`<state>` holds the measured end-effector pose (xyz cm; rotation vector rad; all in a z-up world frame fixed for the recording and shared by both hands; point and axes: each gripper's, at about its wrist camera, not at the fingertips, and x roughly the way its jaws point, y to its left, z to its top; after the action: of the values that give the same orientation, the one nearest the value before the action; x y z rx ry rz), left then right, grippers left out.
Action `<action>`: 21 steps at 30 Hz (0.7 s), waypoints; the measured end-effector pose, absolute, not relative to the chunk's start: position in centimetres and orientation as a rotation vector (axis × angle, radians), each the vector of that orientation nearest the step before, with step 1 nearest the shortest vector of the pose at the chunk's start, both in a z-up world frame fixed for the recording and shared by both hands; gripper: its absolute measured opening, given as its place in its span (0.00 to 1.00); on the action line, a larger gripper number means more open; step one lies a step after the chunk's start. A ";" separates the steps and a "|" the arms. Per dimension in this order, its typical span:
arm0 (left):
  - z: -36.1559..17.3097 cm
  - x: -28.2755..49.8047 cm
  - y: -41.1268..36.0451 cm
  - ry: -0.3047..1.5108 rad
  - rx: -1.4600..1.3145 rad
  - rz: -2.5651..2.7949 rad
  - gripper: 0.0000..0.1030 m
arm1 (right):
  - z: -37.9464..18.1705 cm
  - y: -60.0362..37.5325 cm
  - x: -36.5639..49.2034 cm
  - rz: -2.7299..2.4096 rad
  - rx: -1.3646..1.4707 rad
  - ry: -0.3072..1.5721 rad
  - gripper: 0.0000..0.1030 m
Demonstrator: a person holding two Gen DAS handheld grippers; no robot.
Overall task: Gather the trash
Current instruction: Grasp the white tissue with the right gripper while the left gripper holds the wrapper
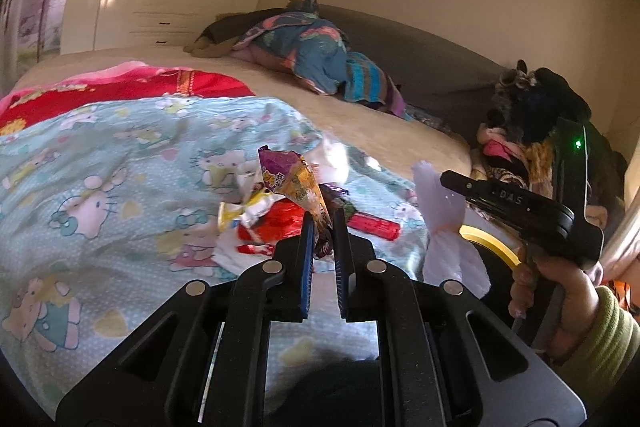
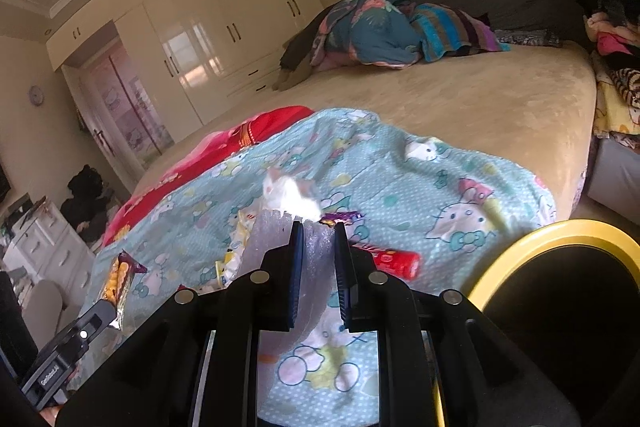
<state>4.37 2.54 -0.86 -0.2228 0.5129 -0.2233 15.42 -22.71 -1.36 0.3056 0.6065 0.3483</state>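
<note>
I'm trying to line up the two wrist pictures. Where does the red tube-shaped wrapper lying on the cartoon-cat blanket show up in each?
Left wrist view: the red tube wrapper lies just right of the left tongs' tips, right of centre.
Right wrist view: the same wrapper lies just right of the right tongs' tips, right of centre.
Shared landmark: the yellow-rimmed bin, to the wrapper's right in both.

From my right gripper (image 2: 316, 227), bare beige mattress (image 2: 480, 107) lies open at 1 o'clock; yellow-rimmed bin (image 2: 520, 239) blocks 4 o'clock.
</note>
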 end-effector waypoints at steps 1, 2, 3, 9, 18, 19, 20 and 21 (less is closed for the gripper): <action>-0.8 4.4 2.3 0.514 -0.220 -0.229 0.06 | -1.3 -23.0 15.4 0.342 0.306 0.602 0.14; -0.8 4.6 2.0 0.516 -0.216 -0.237 0.06 | -1.3 -23.3 15.4 0.336 0.307 0.600 0.14; -0.8 4.8 1.7 0.518 -0.211 -0.243 0.06 | -1.3 -23.6 15.3 0.331 0.311 0.598 0.14; -0.4 5.0 -0.3 0.514 -0.182 -0.284 0.06 | -0.9 -25.8 15.1 0.290 0.339 0.577 0.14; -0.2 5.5 -3.8 0.515 -0.134 -0.356 0.06 | -0.5 -29.8 14.3 0.188 0.338 0.534 0.14; -0.1 5.6 -4.2 0.516 -0.130 -0.362 0.06 | -0.5 -30.2 14.2 0.180 0.340 0.532 0.14; -0.1 5.7 -4.5 0.517 -0.125 -0.369 0.06 | -0.6 -30.9 14.1 0.166 0.344 0.529 0.14; -0.1 5.7 -4.8 0.518 -0.120 -0.375 0.06 | -0.6 -31.3 14.1 0.158 0.346 0.528 0.14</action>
<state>5.69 -4.85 -0.10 -0.1196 0.5185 -0.3754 14.06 -31.25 -0.62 0.3462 0.5283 0.1580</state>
